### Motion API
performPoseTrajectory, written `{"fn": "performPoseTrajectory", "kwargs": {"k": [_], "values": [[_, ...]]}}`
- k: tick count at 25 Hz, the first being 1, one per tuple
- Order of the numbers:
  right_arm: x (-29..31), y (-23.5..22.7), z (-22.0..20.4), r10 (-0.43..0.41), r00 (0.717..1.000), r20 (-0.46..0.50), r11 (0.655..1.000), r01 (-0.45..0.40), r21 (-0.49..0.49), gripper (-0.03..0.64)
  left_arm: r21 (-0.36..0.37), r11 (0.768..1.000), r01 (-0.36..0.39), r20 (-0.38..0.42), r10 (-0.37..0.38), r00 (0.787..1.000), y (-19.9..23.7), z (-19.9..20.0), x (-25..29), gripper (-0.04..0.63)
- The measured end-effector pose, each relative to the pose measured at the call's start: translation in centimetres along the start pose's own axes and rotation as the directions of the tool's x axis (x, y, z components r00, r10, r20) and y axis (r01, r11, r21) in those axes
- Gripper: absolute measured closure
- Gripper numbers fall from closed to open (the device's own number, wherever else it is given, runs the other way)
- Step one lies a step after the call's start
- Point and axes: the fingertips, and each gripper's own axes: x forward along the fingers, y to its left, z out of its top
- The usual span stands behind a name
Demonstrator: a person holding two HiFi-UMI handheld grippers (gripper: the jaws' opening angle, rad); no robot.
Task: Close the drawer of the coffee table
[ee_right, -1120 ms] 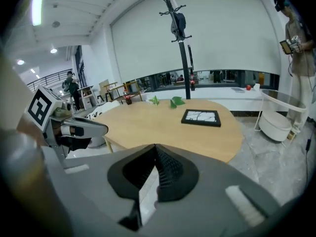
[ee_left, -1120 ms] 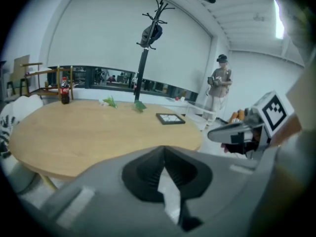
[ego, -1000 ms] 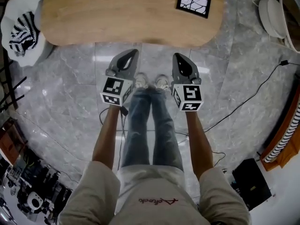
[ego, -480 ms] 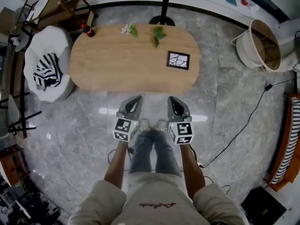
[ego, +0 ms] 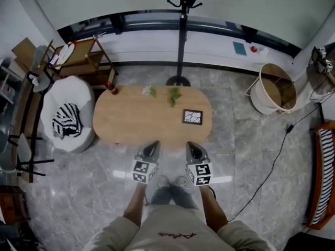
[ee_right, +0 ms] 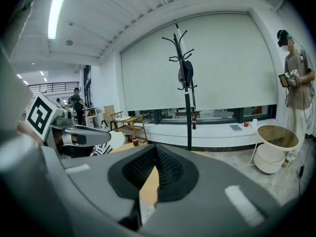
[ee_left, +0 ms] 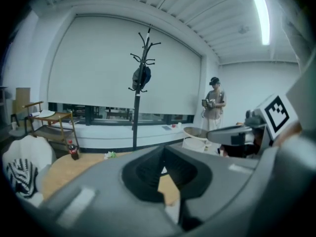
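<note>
Facing the nearby coffee table (ego: 133, 120), left hand-held gripper (ego: 155, 144) and right hand-held gripper (ego: 189, 145) hang closed, empty.

Cannot make out any word or number for certain. Red cursive script across the shirt (ego: 175, 236), too small to read. Black-and-white square code markers on the left gripper (ego: 155, 144) and right gripper (ego: 189, 145). Red label on the bottle (ego: 111, 88), print illegible. Only a black line pattern on the card (ego: 192, 117).

Frame (ego: 192, 117) on the surface (ego: 133, 124) at right, bottle (ego: 111, 88) at its far-left edge, coat stand (ego: 181, 41) behind, chair (ego: 70, 94) left, basket (ego: 263, 97) right.
</note>
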Motion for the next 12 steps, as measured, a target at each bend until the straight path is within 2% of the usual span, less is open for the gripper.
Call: {"fn": "performPoseTrajectory", "kwargs": {"k": [6,12], "values": [[-3.3,0.5,4.8,-0.01,0.999,0.048,1.0,0.011,-0.025,0.612,0.028,1.0,-0.009,0.052,0.008,0.999,-1.1,5.2,-2.9,0.594],[-6.2,0.7,7.5,-0.023,0.997,0.077,0.998,0.027,-0.052,0.612,0.055,0.998,-0.033,0.088,0.028,0.996,-1.2,8.7,-5.3,0.595]]}}
